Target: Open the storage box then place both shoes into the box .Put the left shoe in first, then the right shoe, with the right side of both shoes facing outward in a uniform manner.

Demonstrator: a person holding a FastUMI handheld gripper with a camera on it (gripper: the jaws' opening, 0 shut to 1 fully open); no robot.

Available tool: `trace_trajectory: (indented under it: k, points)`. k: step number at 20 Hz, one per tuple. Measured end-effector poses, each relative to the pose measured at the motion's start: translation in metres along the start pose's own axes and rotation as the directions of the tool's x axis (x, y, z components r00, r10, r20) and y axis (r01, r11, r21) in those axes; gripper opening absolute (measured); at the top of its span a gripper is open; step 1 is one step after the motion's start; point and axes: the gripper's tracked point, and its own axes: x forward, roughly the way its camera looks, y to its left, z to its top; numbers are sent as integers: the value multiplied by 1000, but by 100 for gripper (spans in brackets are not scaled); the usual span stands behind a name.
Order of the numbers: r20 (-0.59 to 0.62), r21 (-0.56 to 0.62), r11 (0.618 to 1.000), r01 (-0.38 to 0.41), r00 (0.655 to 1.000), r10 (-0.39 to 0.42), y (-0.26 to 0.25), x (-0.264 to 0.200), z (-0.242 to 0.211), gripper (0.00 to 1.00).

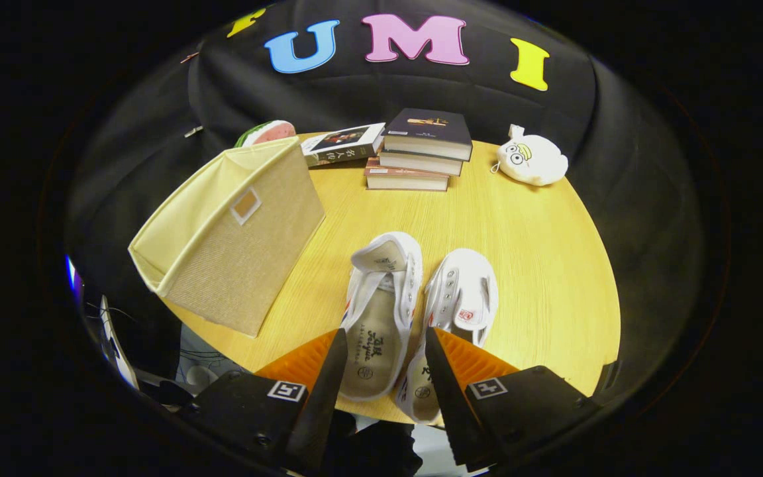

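Chinese characters, perhaps "名人传", run along the book's spine [344, 156]; shoe insole [373, 346] print unreadable.

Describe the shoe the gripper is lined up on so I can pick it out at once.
On the round wooden table, right of the beige fabric storage box, two white canvas shoes lie side by side. The target shoe is nearer the box, its insole showing between the open gripper fingers; its neighbour lies partly behind one finger.

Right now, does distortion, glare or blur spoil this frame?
Gripper view: heavy fisheye bending curves the table rim; shoes, storage box and books stay sharp; lighting is even, without harsh glare; the open claw straddles one shoe's heel.
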Motion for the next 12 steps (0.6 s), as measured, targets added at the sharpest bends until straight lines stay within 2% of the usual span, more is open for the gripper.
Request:
trace_trajectory:
  k: [2, 5, 8, 10, 12]
  points:
    - [-25, 30, 1000, -8, 1000, 9, 0, 22, -3, 73]
    - [-37, 45, 999, -2, 999, 4, -5, 48, -4, 55]
    - [-61, 21, 999, 37, 997, -36, -10, 74, -13, 47]
    - [-60, 46, 998, 52, 997, -50, -8, 78, -11, 31]
    - [-71, 99, 994, 44, 997, -37, -13, 74, -10, 22]
